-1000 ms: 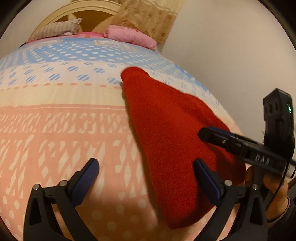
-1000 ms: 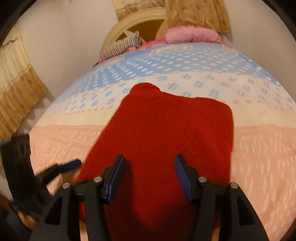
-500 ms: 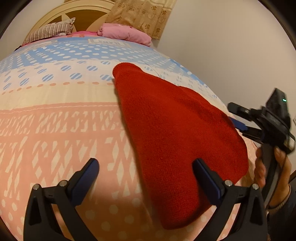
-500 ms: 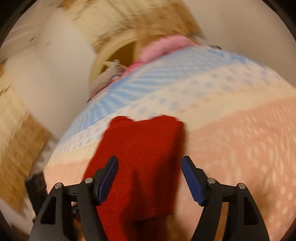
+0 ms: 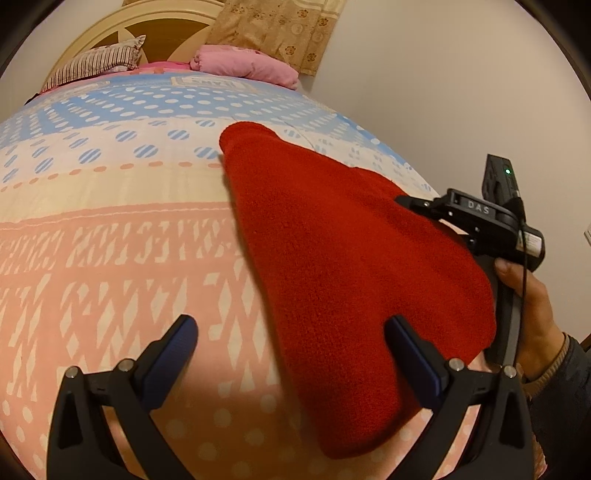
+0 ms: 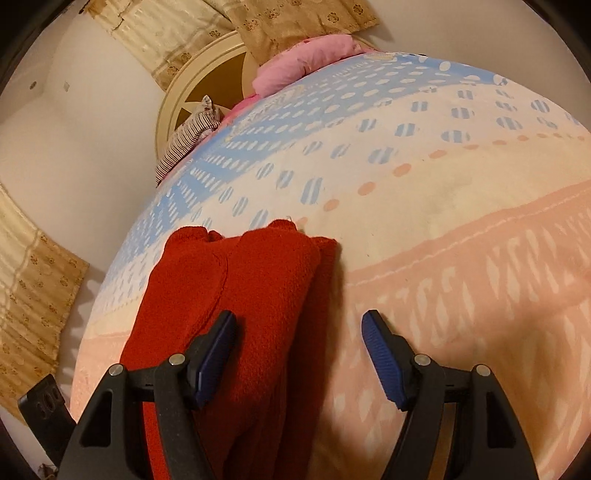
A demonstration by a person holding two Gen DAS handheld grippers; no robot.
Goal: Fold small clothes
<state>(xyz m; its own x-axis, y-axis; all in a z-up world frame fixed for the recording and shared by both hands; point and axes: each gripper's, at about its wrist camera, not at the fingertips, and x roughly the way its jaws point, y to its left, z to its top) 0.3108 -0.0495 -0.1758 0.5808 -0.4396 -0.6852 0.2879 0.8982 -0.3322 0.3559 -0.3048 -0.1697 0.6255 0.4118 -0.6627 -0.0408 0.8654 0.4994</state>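
A folded red fleece garment lies on the patterned bedspread, near the bed's right side. My left gripper hovers open over its near end, one pad above the cloth and the other above the bedspread. In the right wrist view the red garment fills the lower left. My right gripper is open, its left pad over the cloth and the garment's edge between the jaws, nothing pinched. From the left wrist view, the right gripper's fingers reach over the garment's far right edge.
A pink pillow and a striped pillow lie at the cream headboard. A white wall runs close along the bed's right side. A person's hand holds the right gripper there. Curtains hang nearby.
My right gripper slid sideways off the middle of the garment to its edge, rolled, and its jaws widened. The garment and my left gripper stayed put.
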